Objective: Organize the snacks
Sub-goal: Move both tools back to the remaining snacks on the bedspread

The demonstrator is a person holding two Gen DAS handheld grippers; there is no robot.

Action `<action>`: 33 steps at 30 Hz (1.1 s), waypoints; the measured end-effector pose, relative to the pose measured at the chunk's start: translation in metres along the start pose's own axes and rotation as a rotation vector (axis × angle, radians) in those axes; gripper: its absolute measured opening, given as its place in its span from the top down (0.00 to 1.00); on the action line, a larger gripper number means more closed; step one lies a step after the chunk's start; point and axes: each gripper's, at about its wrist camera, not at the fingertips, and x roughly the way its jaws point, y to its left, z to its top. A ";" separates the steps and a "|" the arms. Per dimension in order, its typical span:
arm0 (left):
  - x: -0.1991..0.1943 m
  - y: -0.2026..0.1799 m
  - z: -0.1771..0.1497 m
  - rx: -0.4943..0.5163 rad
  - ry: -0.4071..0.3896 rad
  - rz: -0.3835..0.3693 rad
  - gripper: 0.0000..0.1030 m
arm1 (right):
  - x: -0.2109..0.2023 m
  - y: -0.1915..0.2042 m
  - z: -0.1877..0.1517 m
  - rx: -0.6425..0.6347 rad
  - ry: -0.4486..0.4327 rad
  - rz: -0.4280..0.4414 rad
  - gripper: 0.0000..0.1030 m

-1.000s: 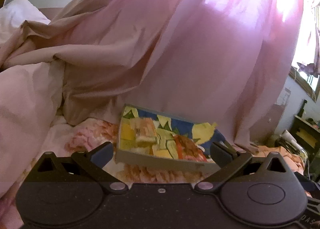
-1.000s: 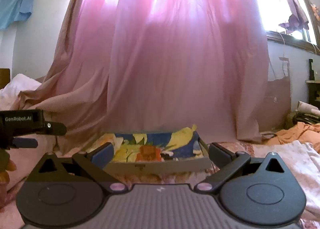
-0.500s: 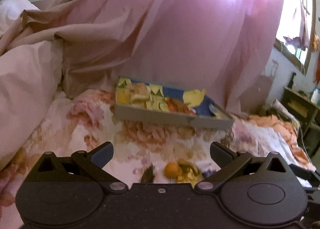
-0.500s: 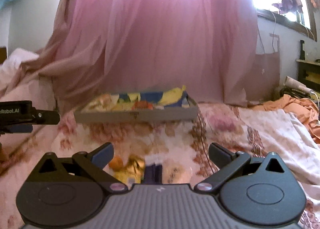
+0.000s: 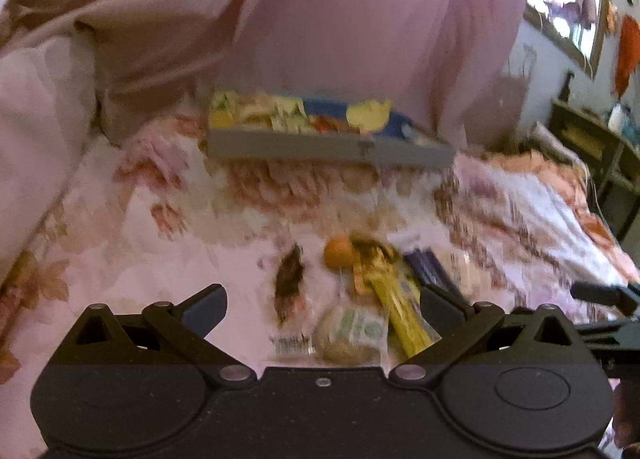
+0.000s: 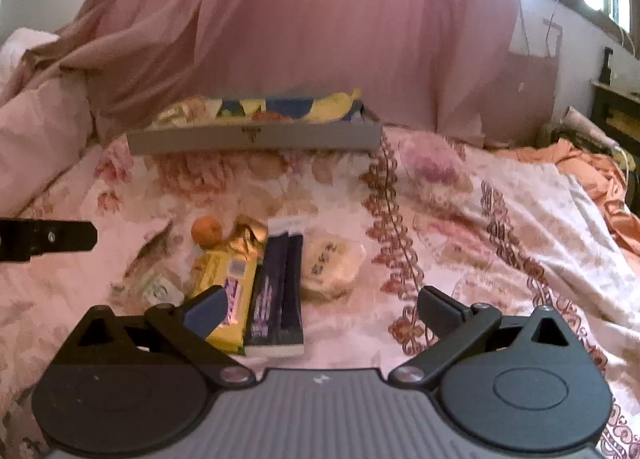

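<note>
Pulled back and tipped down from the grey tray (image 6: pixel 256 139) that filled both views a second ago, bringing a loose heap of snacks on the flowered bedspread (image 6: pixel 460 219) into sight. Left gripper (image 5: pixel 322 305) and right gripper (image 6: pixel 320 305) both spread wide and empty, poised low over the heap with nothing between the jaws. Likely a turn from tray to pile, with the next pick not yet begun. Sharper from the right wrist: a small orange (image 6: pixel 206 231), a crumpled gold wrapper (image 6: pixel 248 237), a yellow bar (image 6: pixel 224 291) partly behind the left finger, a dark purple packet (image 6: pixel 276 291) and a round clear-wrapped cake (image 6: pixel 330 265) lying side by side. Blurred from the left wrist, but alone in showing a dark dried snack (image 5: pixel 289 279) and a pale wrapped biscuit (image 5: pixel 352 333) nearest the jaws. Tray well beyond, already holding bright packets, under the pink curtain (image 6: pixel 320 27).
</note>
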 end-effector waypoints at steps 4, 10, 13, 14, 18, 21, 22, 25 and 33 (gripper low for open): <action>0.014 -0.005 -0.004 0.045 0.075 -0.016 0.01 | 0.010 0.003 -0.005 -0.017 0.055 -0.007 0.00; 0.031 -0.008 -0.006 0.122 0.141 -0.026 0.01 | 0.020 0.008 -0.011 -0.043 0.111 0.000 0.00; 0.036 -0.008 -0.004 0.154 0.154 -0.036 0.01 | 0.024 0.008 -0.012 -0.046 0.127 0.001 0.00; 0.039 -0.008 -0.004 0.165 0.160 -0.043 0.01 | 0.026 0.008 -0.013 -0.044 0.133 0.001 0.00; 0.045 -0.007 -0.005 0.195 0.178 -0.071 0.01 | 0.032 0.006 -0.014 -0.037 0.150 0.000 0.00; 0.050 -0.006 -0.007 0.202 0.189 -0.089 0.01 | 0.038 0.006 -0.015 -0.036 0.159 -0.006 0.00; 0.051 -0.006 -0.007 0.204 0.193 -0.093 0.01 | 0.039 0.005 -0.015 -0.034 0.159 -0.006 0.00; 0.056 -0.009 -0.007 0.221 0.204 -0.111 0.01 | 0.046 0.003 -0.013 -0.022 0.160 0.006 0.00; 0.066 -0.020 -0.007 0.316 0.206 -0.174 0.01 | 0.066 -0.002 -0.005 -0.010 0.150 0.073 0.00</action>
